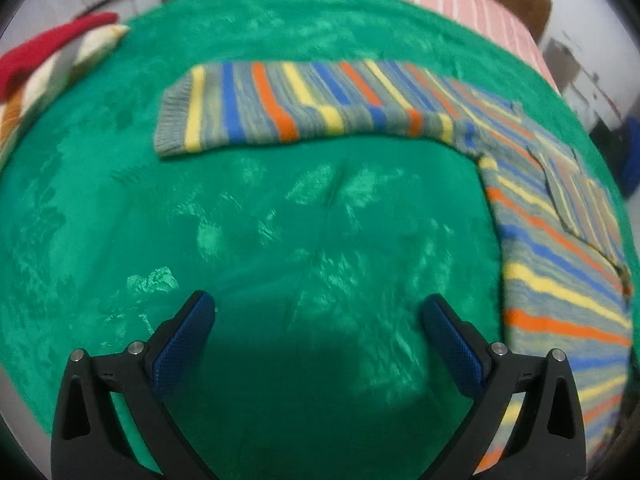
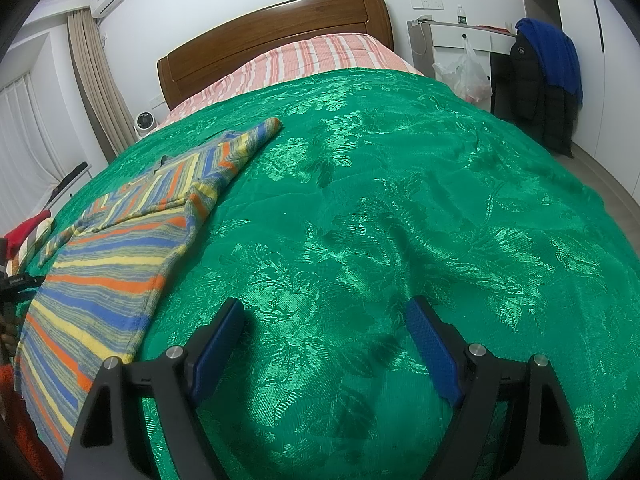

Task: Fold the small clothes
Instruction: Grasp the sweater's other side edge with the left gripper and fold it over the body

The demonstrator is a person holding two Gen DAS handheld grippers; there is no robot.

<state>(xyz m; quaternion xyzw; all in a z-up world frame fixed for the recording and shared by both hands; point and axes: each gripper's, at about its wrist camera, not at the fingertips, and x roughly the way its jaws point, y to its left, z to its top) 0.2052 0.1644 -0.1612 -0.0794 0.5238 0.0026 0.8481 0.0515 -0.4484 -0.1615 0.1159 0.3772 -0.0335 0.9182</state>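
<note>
1. Green brocade bedspread (image 2: 400, 208) covers the bed; we use it as our landmark.
2. We see the striped sweater (image 2: 108, 264) lying flat on the bedspread's left part in the right wrist view, one sleeve (image 1: 288, 104) stretched straight out across the spread.
3. Our left hand-held gripper (image 1: 316, 320) is spread wide over bare bedspread, just beside the sweater body, holding nothing.
4. Our right hand-held gripper (image 2: 324, 320) is likewise wide apart, empty, over the bedspread near the sweater's hem.
5. Red-and-cream clothes (image 1: 52, 52) sit at the bedspread's far edge.
</note>
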